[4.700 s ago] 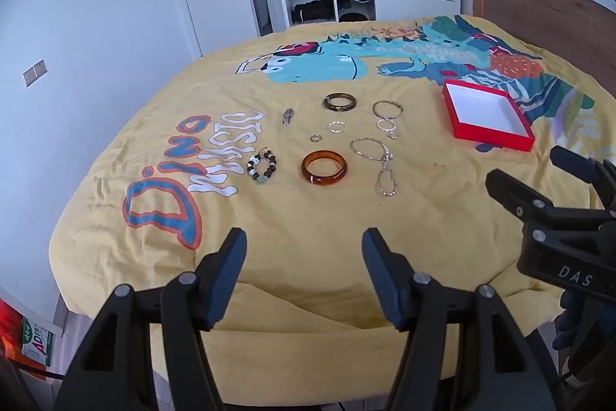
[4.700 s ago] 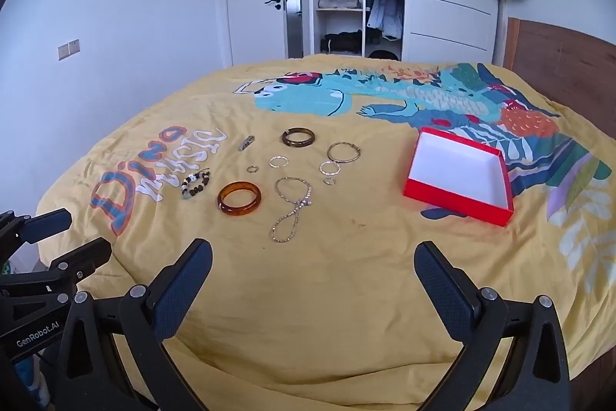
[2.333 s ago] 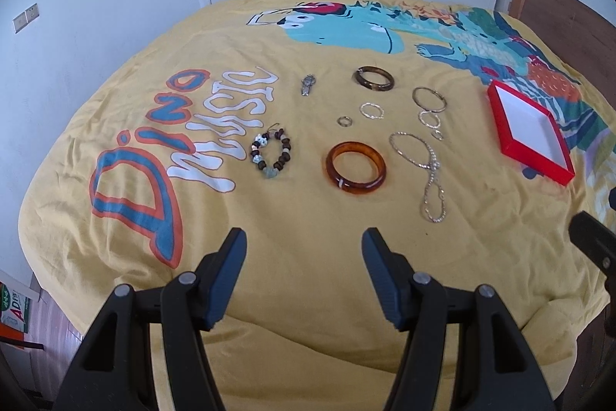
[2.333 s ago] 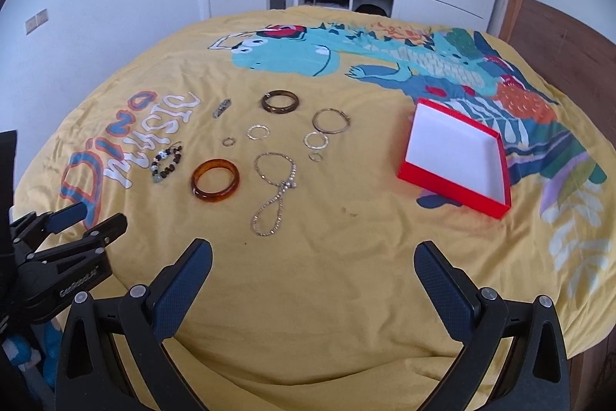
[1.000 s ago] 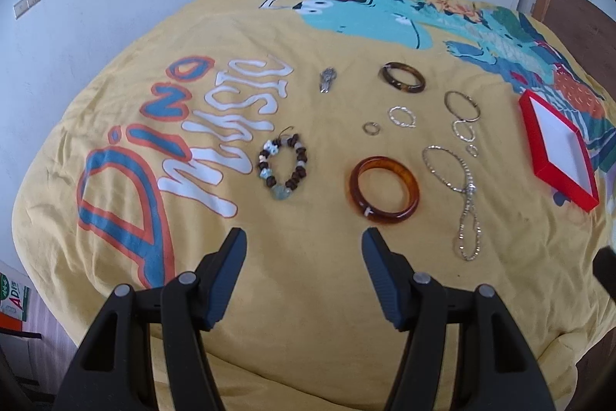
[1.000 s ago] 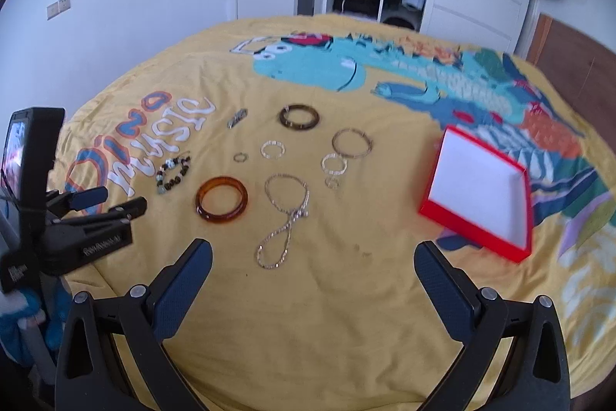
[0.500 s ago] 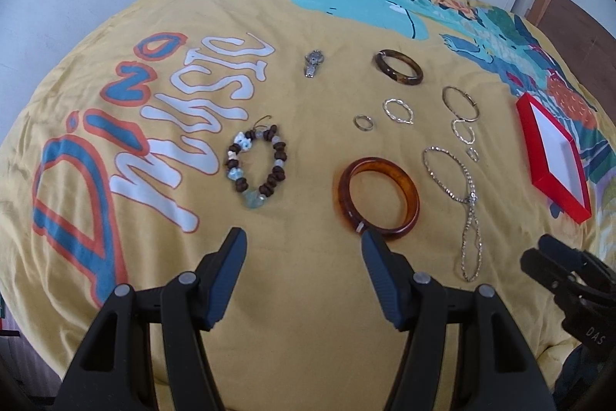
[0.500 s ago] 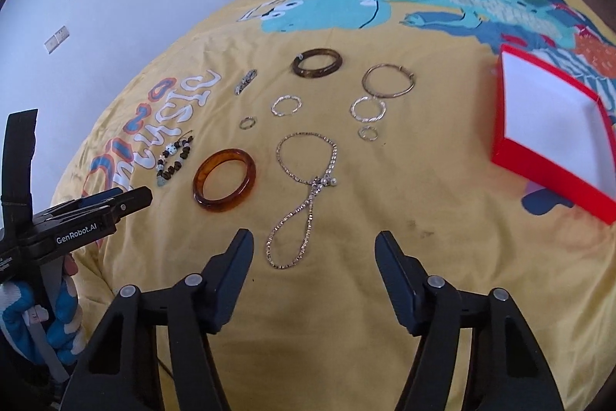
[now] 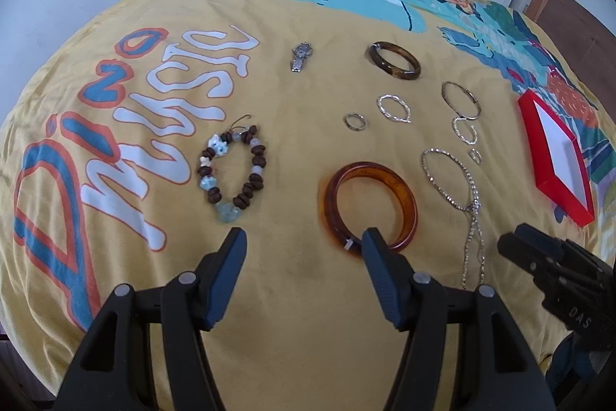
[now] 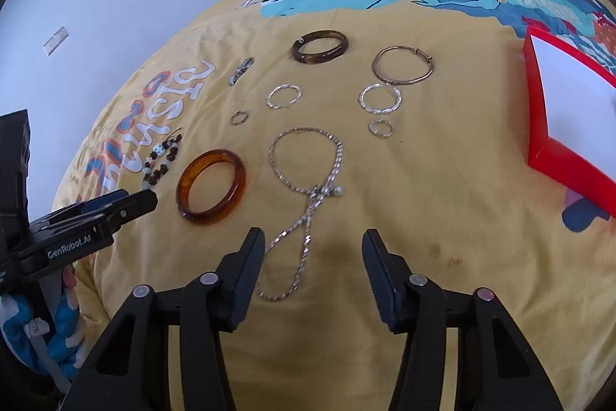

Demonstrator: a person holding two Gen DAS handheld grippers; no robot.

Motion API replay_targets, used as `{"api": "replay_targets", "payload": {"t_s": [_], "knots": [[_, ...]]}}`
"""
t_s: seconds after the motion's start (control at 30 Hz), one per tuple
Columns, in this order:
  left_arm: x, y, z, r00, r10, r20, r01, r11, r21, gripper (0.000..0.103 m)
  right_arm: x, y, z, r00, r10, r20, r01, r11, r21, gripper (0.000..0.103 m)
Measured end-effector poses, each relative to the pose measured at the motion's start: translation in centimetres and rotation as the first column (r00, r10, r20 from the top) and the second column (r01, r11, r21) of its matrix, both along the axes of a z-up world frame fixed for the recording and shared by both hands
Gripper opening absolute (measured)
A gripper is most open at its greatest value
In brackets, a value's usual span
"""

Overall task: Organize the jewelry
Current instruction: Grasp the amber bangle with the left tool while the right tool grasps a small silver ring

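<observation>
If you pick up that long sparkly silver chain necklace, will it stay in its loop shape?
Probably not. The long silver chain necklace lies in limp curves on the yellow bedspread, so it would likely droop and dangle. Its thin links may slip from the open right gripper. Its small pendant looks light.

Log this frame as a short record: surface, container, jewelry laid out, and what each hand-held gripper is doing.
surface: yellow bedspread with dinosaur print
container: red box, open, white inside, nothing in it
bangles: amber bangle; dark brown bangle
beads: beaded bracelet
chain: silver necklace
rings and hoops: several small silver ones between the bangles and the box
left hand-held gripper: open, holding nothing, near the amber bangle
right hand-held gripper: open, holding nothing, over the necklace's lower loop
</observation>
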State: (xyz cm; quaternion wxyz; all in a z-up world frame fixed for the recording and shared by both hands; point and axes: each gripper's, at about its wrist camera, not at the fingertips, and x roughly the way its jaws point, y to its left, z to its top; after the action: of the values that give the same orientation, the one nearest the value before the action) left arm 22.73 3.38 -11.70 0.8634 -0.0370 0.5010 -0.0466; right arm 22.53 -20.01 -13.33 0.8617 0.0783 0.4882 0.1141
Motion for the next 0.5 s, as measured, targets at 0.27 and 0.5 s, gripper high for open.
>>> {"api": "replay_targets", "payload": {"t_s": [0.27, 0.5], "knots": [[1.8, -0.8, -1.3, 1.000, 0.020, -0.022, -0.020, 1.000, 0.001, 0.060, 4.1, -2.3, -0.3, 0.999, -0.033, 0.033, 0.033, 0.999, -0.008, 0.040], [2.7, -1.5, -3.0, 0.998, 0.025, -0.056, -0.024, 0.999, 0.021, 0.059, 7.2, -3.0, -1.6, 0.999, -0.012, 0.030, 0.012, 1.000, -0.010, 0.037]]}}
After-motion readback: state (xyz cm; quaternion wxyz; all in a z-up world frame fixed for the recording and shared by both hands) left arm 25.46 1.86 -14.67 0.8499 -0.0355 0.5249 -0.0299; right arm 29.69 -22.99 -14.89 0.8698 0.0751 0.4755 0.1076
